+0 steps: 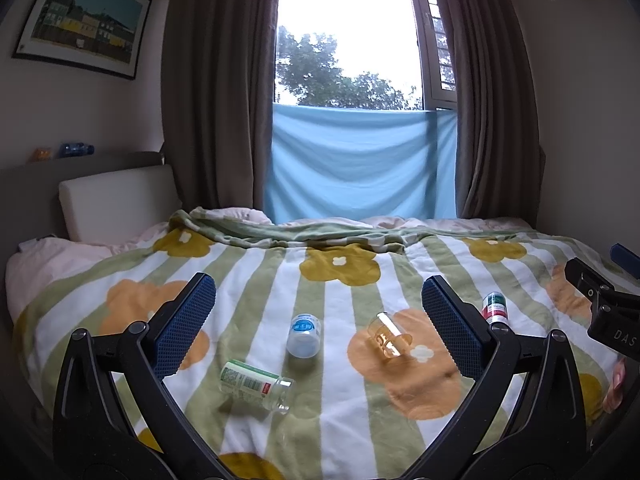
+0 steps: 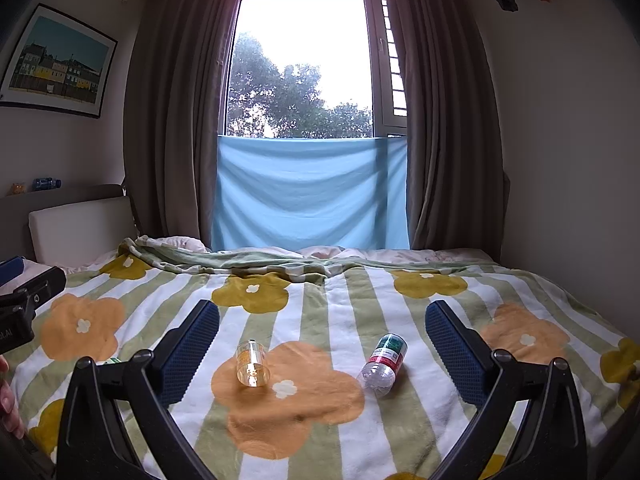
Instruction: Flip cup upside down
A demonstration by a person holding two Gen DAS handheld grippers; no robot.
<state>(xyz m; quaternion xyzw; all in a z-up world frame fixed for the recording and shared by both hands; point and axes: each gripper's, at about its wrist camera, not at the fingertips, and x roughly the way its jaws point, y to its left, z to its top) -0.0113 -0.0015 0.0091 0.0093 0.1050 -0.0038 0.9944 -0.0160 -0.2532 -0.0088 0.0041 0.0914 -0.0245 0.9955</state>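
Two grippers hang over the bed, the left gripper point(image 1: 318, 320) and right gripper point(image 2: 322, 344) both spread wide and holding nothing. The clear amber cup point(image 2: 251, 365) lies on its side on the flowered blanket point(image 2: 320, 420), between a white jar point(image 1: 305, 335) and a red-labelled bottle point(image 2: 383, 362), touching neither

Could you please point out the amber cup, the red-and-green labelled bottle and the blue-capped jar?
amber cup point(image 2: 251, 365): right wrist view, on its clear side wall.
red-and-green labelled bottle point(image 2: 388, 350): right wrist view, on its label.
blue-capped jar point(image 1: 305, 335): left wrist view, on its white body.
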